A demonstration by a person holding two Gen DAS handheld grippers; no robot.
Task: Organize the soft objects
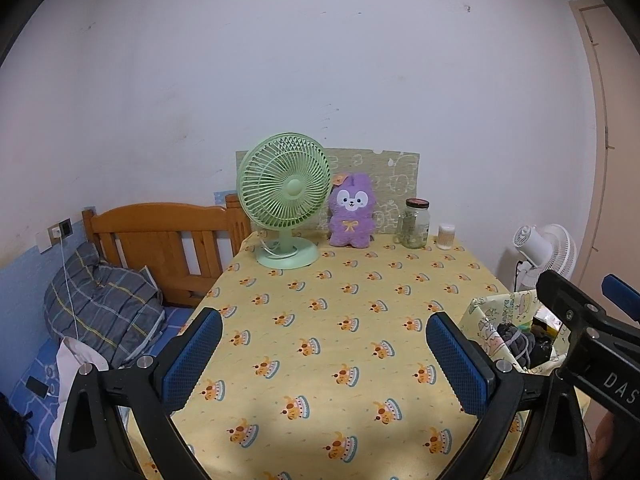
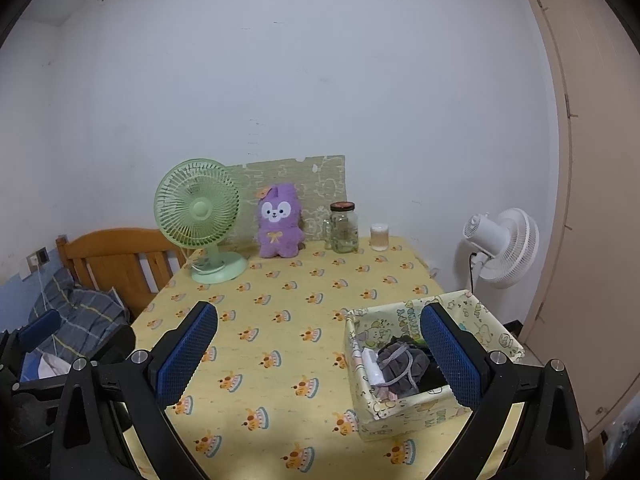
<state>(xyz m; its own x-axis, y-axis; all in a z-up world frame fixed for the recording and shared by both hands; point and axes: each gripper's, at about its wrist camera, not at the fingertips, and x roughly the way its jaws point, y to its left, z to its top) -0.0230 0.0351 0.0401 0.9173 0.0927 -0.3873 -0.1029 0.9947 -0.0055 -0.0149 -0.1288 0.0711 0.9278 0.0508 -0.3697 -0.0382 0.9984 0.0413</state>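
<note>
A purple plush toy sits upright at the far edge of the yellow-clothed table, against a patterned board. A printed fabric box stands at the table's right front; it holds a grey garment and other dark and white soft items. My left gripper is open and empty over the table's near part. My right gripper is open and empty too, its right finger over the box. Part of the right gripper's body shows at the right edge of the left wrist view.
A green desk fan stands left of the plush. A glass jar and a small white container stand to its right. A wooden bed with a plaid pillow lies left; a white floor fan stands right.
</note>
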